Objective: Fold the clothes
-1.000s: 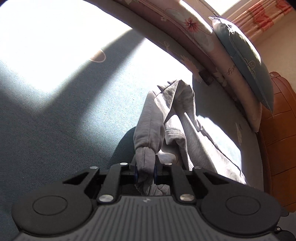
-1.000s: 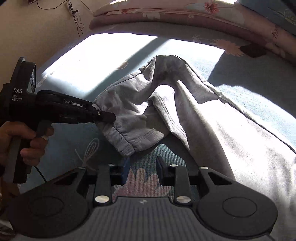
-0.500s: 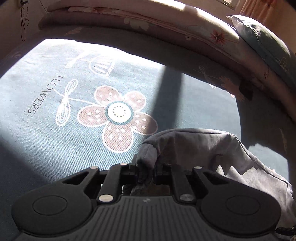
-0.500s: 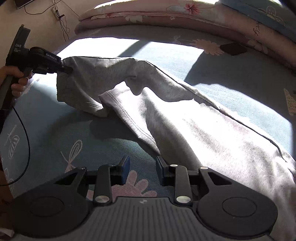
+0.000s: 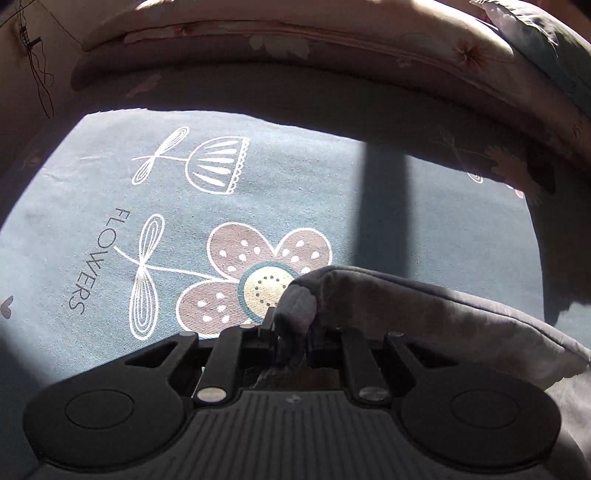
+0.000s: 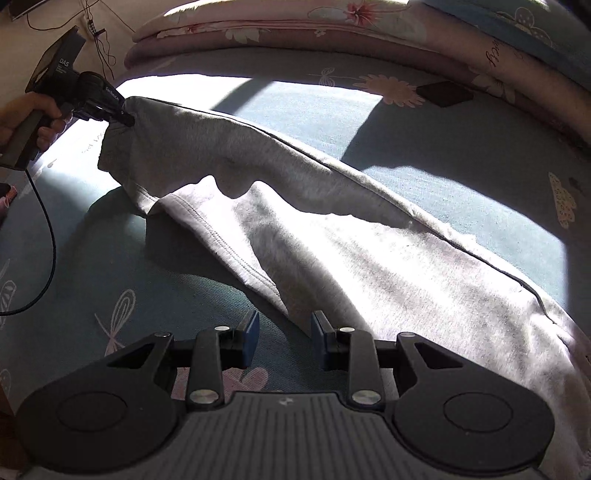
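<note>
A grey garment (image 6: 332, 229) lies stretched across the blue flowered bedsheet (image 6: 92, 258), one end lifted toward the far left. My left gripper (image 5: 293, 332) is shut on a bunched cuff of the grey garment (image 5: 424, 314); the right wrist view shows the left gripper (image 6: 125, 118) pinching that end, held by a hand (image 6: 26, 118). My right gripper (image 6: 284, 332) hovers low over the sheet, open, with nothing between its blue pads; the garment's hem edge lies just beyond its fingertips.
Folded pink floral bedding (image 6: 295, 26) and a blue pillow (image 6: 517, 26) lie along the far edge of the bed. A dark square patch (image 6: 445, 94) lies on the sheet. Wires (image 5: 37, 70) hang on the wall at the far left. A cable (image 6: 44, 240) trails from the left gripper.
My left gripper has carried the garment's end leftward and up, stretching the cloth out across the bed. The right gripper has barely shifted and stays open.
</note>
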`<state>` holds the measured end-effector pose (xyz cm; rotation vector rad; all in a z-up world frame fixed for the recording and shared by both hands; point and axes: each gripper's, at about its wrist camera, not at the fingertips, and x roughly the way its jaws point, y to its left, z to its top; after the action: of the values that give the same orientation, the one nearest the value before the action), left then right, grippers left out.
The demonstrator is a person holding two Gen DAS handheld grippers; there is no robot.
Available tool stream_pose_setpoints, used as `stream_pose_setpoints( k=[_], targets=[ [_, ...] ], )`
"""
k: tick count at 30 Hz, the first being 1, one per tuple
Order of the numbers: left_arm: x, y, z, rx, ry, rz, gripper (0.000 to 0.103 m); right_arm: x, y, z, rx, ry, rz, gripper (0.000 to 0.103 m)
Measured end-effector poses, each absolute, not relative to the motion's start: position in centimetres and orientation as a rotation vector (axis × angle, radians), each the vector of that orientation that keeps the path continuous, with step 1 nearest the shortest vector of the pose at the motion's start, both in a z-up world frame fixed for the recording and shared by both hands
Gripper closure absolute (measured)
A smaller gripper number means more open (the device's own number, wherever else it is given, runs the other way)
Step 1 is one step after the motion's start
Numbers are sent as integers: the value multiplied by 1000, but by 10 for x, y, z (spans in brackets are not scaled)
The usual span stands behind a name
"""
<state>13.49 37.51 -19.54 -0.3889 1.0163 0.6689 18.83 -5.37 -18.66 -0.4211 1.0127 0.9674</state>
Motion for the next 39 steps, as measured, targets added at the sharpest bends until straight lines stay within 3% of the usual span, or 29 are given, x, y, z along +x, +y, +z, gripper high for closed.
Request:
stream_pose_setpoints(
  k=[8, 17, 26, 35, 39],
  targets=[
    [171, 394, -196, -323, 1058, 656, 90, 194, -48, -190, -412, 1014, 933, 68],
    [163, 412, -206, -377, 1047, 668, 59, 216, -33, -189, -462, 957, 927, 67],
    [116, 438, -195, -523, 926, 743, 59, 236, -2, -193, -524, 910, 975, 67],
    [61, 427, -276, -956, 907, 737, 61, 289, 50, -198, -626, 802, 1050, 67],
    [62, 418, -281, -972, 820, 733, 64, 315, 70, -205, -649, 798, 1089, 67]
  ],
)
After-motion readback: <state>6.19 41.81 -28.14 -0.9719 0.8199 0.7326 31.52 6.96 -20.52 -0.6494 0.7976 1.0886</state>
